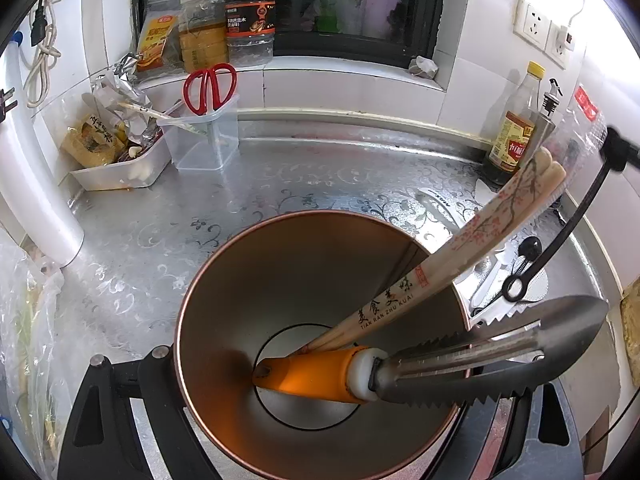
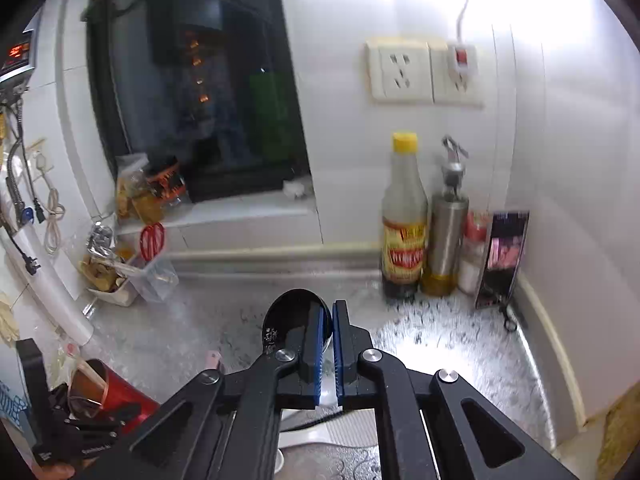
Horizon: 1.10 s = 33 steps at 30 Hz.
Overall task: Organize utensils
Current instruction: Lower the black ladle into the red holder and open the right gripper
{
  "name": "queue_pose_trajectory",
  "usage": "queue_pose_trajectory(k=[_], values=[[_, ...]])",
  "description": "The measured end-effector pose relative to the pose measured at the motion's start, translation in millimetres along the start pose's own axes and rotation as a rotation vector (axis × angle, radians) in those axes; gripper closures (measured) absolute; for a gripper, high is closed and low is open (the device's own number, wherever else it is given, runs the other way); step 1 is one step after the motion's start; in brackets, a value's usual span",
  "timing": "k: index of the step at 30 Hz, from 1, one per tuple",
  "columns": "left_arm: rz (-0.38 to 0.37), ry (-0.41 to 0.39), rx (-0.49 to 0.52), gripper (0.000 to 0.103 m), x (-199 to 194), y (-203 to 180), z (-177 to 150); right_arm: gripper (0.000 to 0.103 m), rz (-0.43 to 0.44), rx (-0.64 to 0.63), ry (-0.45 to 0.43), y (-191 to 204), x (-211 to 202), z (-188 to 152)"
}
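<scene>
In the left wrist view, a clear box [image 1: 202, 138] holds red scissors [image 1: 210, 88]. The left claw [image 1: 320, 420] grips a metal cup [image 1: 320, 344] with chopsticks [image 1: 460, 248] and tongs [image 1: 480, 364] inside. Only the right wrist view shows the right claw [image 2: 328, 340], narrow, pinching a black spoon [image 2: 292, 316] above the surface [image 2: 440, 344].

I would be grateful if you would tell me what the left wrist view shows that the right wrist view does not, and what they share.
Only the left wrist view looks into the cup, showing the chopsticks and the orange-handled peeler leaning inside it. Only the right wrist view shows the right gripper shut on a black spoon, plus the dark packet by the wall. Both show the red scissors, the yellow-capped bottle and the wall sockets.
</scene>
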State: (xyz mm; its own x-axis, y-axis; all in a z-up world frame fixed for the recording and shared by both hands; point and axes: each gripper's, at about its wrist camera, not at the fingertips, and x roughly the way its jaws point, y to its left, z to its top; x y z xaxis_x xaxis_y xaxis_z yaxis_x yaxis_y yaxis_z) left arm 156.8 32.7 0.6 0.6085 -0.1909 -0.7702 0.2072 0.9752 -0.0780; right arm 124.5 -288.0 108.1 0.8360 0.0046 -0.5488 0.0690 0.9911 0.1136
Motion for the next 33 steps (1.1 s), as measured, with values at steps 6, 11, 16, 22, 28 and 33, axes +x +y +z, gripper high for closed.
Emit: queue_pose_trajectory(k=[6,11,16,22,28,33], values=[[-0.012,-0.004,0.005,0.012,-1.1,-0.8,-1.3,0.098,0.003,-0.058,-0.078,24.1,-19.6,19.6],[-0.026,-0.015,0.007,0.012,-2.6,-1.7,-3.3,0.098,0.018,-0.101,-0.142,46.7,-31.8,36.3],[-0.04,-0.023,0.027,0.012,-3.3,-5.8,-5.3,0.098,0.06,-0.147,-0.213,76.4,-44.3,54.7],[-0.053,-0.023,0.05,0.012,-4.8,-10.8,-7.1,0.098,0.1,-0.249,-0.268,118.4,-55.5,61.3],[-0.058,-0.027,0.044,0.012,-5.4,-8.8,-7.5,0.098,0.135,-0.39,-0.266,157.6,-56.0,40.2],[-0.055,-0.027,0.046,0.012,-4.6,-9.8,-7.0,0.098,0.196,-0.459,-0.172,177.5,-39.1,14.0]])
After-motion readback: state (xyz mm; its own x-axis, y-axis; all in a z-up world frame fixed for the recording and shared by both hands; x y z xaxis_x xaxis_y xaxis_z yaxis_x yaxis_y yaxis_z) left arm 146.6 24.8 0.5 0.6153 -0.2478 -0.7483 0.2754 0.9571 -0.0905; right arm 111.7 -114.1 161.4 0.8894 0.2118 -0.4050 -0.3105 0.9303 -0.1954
